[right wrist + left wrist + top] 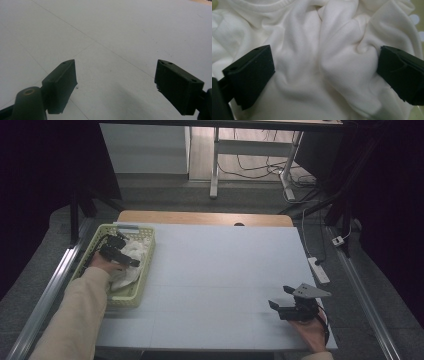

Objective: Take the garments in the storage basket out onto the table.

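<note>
A crumpled white cloth (142,247) lies in a pale green plastic basket (95,245) at the left edge of the table. My left gripper (129,252) reaches down into the basket, held by a hand in a beige sleeve. In the left gripper view its black jaws stand wide apart, and my left gripper (324,70) has folds of the white cloth (312,37) bulging between them. My right gripper (281,297) hovers near the table's front right corner; my right gripper (115,80) is open with nothing between its jaws.
The table is covered by a light grey sheet (215,270), with a wooden edge (200,217) at the back. A white power strip (318,269) lies on the floor to the right. Metal rails run along both sides.
</note>
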`<state>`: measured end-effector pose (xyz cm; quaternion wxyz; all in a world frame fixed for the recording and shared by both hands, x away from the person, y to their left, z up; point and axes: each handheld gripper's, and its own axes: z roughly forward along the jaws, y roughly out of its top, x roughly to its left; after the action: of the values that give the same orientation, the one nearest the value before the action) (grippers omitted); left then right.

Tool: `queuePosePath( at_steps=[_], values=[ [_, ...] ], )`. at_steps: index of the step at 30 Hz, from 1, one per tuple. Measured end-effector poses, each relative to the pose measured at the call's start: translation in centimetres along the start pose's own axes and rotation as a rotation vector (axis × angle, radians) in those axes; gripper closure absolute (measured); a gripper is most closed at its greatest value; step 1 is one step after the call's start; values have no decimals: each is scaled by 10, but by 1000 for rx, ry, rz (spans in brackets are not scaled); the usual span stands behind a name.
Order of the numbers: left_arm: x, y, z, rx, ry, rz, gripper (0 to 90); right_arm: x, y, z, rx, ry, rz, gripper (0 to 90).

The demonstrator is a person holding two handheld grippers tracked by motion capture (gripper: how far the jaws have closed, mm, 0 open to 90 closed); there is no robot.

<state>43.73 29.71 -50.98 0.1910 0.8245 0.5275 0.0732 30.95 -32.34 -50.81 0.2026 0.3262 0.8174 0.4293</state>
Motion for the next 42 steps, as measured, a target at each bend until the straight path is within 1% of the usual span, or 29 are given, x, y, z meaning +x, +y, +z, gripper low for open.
queuePosePath(
  at_steps=[5, 7, 8, 9, 11, 13, 15, 16, 17, 18, 19, 20, 21, 22, 23, 24, 25, 26, 27, 28, 30, 35, 38, 42],
  values=[
    [-4, 0, 5, 29, 1, 23, 68, 0, 0, 0, 1, 0, -2, 179],
    [-5, 0, 5, 33, -1, 30, 95, 0, 0, 0, 1, 0, -1, 179],
    [-5, 0, 5, 32, -6, 26, 131, 0, 0, 0, 1, 0, 0, 179],
    [-5, -1, 5, 32, -13, 26, 131, 0, 0, 0, 1, 0, 0, 179],
    [-5, -1, 5, 35, -21, 23, 182, 1, 0, 0, 5, 1, -7, 179],
    [-5, -1, 5, 37, -21, 26, 191, 1, 0, 0, 5, 0, -7, 179],
    [-6, -1, 5, 36, -25, 29, 221, 2, 0, 0, 5, 1, -8, 179],
    [-7, -1, 5, 36, -29, 29, 267, 2, 0, 0, 3, 0, -8, 179],
    [-7, -1, 4, 35, -34, 32, 267, 2, 0, 0, 3, 0, -8, 179],
    [-8, -1, 4, 33, -40, 36, 300, 2, 0, 0, 6, 1, -9, 180],
    [-8, -2, 4, 31, -44, 37, 375, 2, 0, 0, 5, 0, -9, 180],
    [-8, -2, 3, 28, -51, 32, 407, 2, 0, 0, 6, 0, -10, 180],
    [-8, -2, 3, 28, -51, 32, 432, 2, 0, 0, 6, 0, -10, 180],
    [-8, -2, 2, 27, -53, 26, 432, 2, 0, 0, 3, 0, -10, 181],
    [-8, -2, 2, 25, -56, 23, 485, 2, 0, 1, 6, 0, -12, 181],
    [-8, -2, 2, 21, -60, 22, 485, 2, 0, 1, 6, 0, -12, 181],
    [-8, -3, 2, 19, -63, 22, 534, 2, 1, 1, 8, 0, -14, 181],
    [-8, -3, 1, 17, -65, 24, 559, 2, 1, 1, 10, 0, -15, 181],
    [-9, -3, 1, 15, -67, 28, 559, 2, 1, 1, 10, 0, -15, 181],
    [-9, -4, 1, 12, -67, 31, 599, 3, 1, 1, 11, -3, -17, 184],
    [-11, -4, 1, 10, -59, 38, 612, 3, 1, 1, 8, -3, -17, 184],
    [-15, -4, 0, 6, -37, 40, 643, 3, 1, 1, 15, -6, -25, 186],
    [-17, -6, -2, -11, -23, 51, 664, 4, 1, 1, 17, -16, -32, 189],
    [-18, -8, -5, -36, -15, 57, 678, 3, 1, 2, 20, -8, -32, 190]
  ],
)
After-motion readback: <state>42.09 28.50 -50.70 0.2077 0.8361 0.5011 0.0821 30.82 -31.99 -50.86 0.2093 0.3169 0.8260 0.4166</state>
